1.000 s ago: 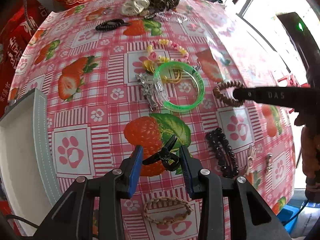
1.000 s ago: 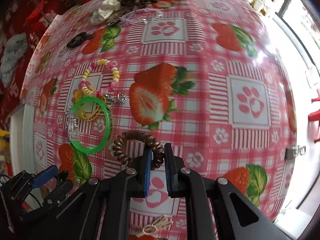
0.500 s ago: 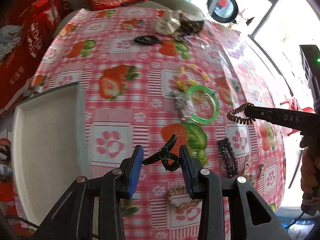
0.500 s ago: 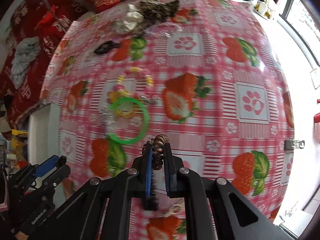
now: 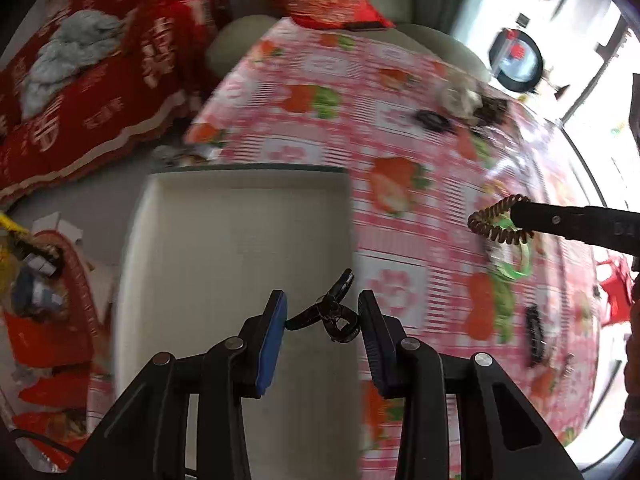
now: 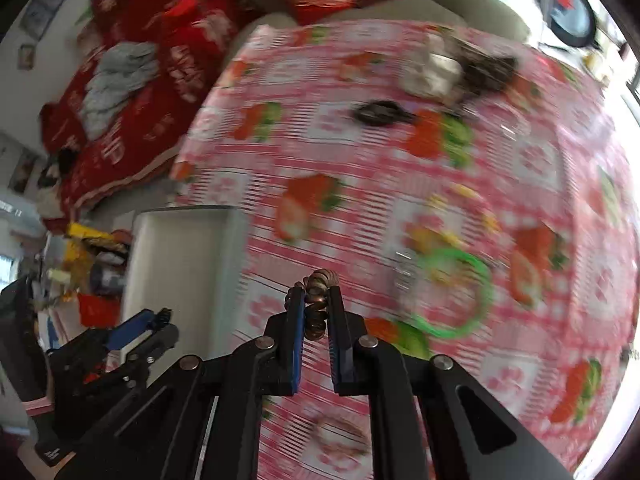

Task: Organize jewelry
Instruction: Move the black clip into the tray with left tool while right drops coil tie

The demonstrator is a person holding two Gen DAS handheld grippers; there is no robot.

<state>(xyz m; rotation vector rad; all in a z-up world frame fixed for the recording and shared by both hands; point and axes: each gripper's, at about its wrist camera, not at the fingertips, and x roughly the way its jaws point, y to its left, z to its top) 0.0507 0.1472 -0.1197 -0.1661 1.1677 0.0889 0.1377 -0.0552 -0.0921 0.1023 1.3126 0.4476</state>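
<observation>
The left tool (image 5: 322,320), clamped on a black hair clip (image 5: 326,314), hangs directly over the white tray (image 5: 240,240) at the tabletop's left edge, while the right tool (image 6: 314,312), clamped on a brown coil tie (image 6: 318,300), is nearby to the tray's right.

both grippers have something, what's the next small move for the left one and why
Probably lower the left gripper a little over the white tray and then open it. Its jaws hold the black hair clip, which hangs above the tray's bare floor, so a short drop should land it inside. The right gripper with the brown coil hair tie can follow.
</observation>
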